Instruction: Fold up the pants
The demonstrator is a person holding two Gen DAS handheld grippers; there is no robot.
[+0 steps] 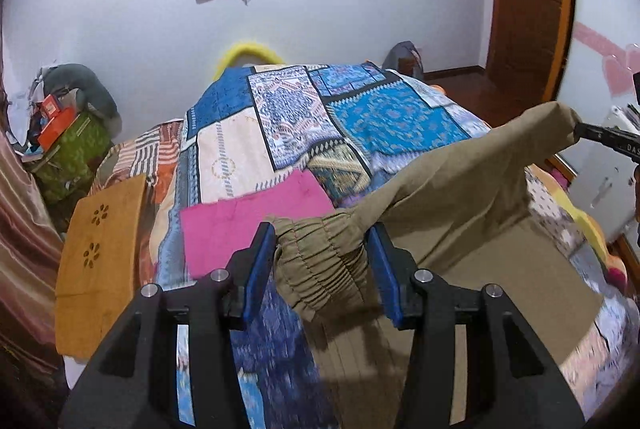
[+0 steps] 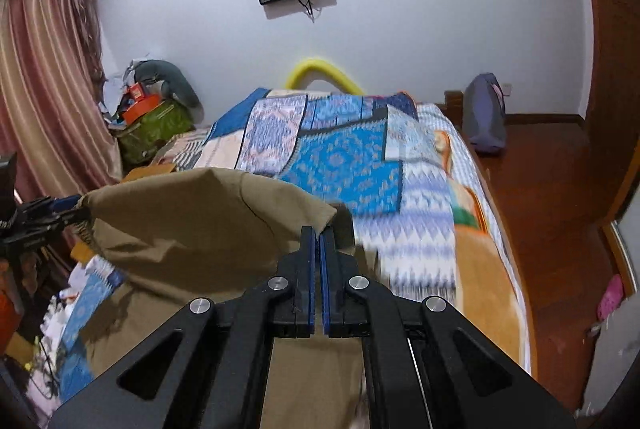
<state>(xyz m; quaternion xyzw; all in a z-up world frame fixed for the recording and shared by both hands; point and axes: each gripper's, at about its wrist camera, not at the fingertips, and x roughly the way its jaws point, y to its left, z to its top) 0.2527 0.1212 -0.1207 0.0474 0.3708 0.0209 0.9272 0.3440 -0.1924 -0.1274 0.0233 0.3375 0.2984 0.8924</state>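
Note:
Khaki pants (image 1: 460, 197) hang lifted over the patchwork bed (image 1: 280, 133). In the left wrist view my left gripper (image 1: 322, 261) is open, its blue pads on either side of the gathered elastic cuff (image 1: 320, 265), which sits between them. My right gripper (image 1: 578, 129) shows at the right edge, pinching the far corner of the pants. In the right wrist view my right gripper (image 2: 319, 233) is shut on a fold of the pants (image 2: 200, 221). The left gripper (image 2: 76, 207) shows at the left, at the other corner.
A pink cloth (image 1: 248, 229) lies on the bed beside the cuff. An orange wooden panel (image 1: 100, 261) leans at the bed's left side. A cluttered green bag (image 1: 72, 149) stands by the curtain. Wooden floor (image 2: 552, 213) runs along the bed's right side.

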